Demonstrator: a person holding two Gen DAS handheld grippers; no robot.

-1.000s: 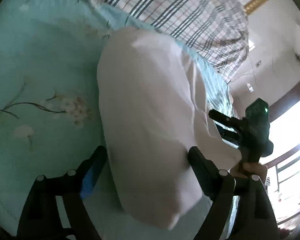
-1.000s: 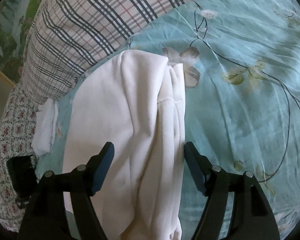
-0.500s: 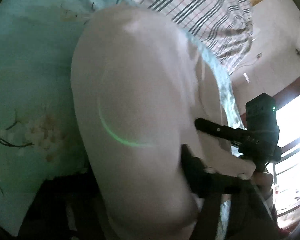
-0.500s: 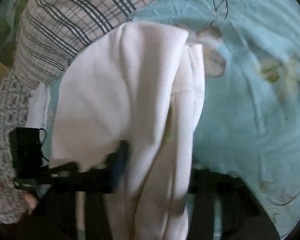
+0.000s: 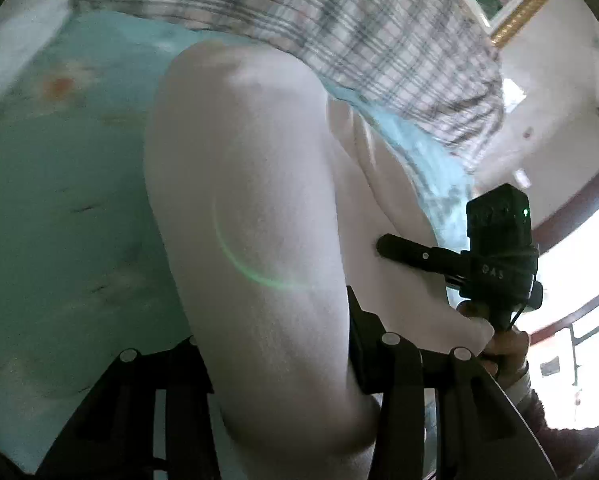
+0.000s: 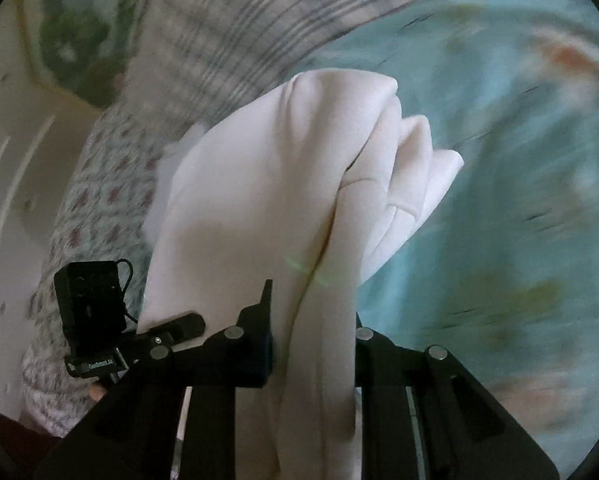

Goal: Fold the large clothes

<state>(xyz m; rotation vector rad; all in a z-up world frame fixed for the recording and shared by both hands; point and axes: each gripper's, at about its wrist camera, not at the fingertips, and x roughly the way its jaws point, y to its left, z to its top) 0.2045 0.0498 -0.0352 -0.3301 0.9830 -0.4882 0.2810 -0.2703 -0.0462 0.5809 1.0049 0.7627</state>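
Teal floral bedsheet [image 6: 519, 152] underneath; white sweatshirt [image 5: 251, 184] bunched and lifted above it; left gripper [image 5: 275, 344] and right gripper [image 6: 313, 316] both closing on its near edge; I'd keep both ends level and taut for the fold.

The right claw [image 6: 313, 344] is closing and its black fingers [image 6: 259, 340] pinch a thick bunch of the white garment [image 6: 267, 208] between them, cloth pressed on both sides. The garment rises from the grip in a folded mound, layered edges fanning off to the right. To the near left the left claw [image 6: 187, 326] bites the same garment's left edge, its black camera box just behind it and a fingertip showing under the handle. Beneath lies the teal floral bedsheet [image 6: 519, 160], heavily blurred. On the far side sits a plaid quilt [image 6: 227, 40], and at left a small-flowered fabric [image 6: 99, 208].
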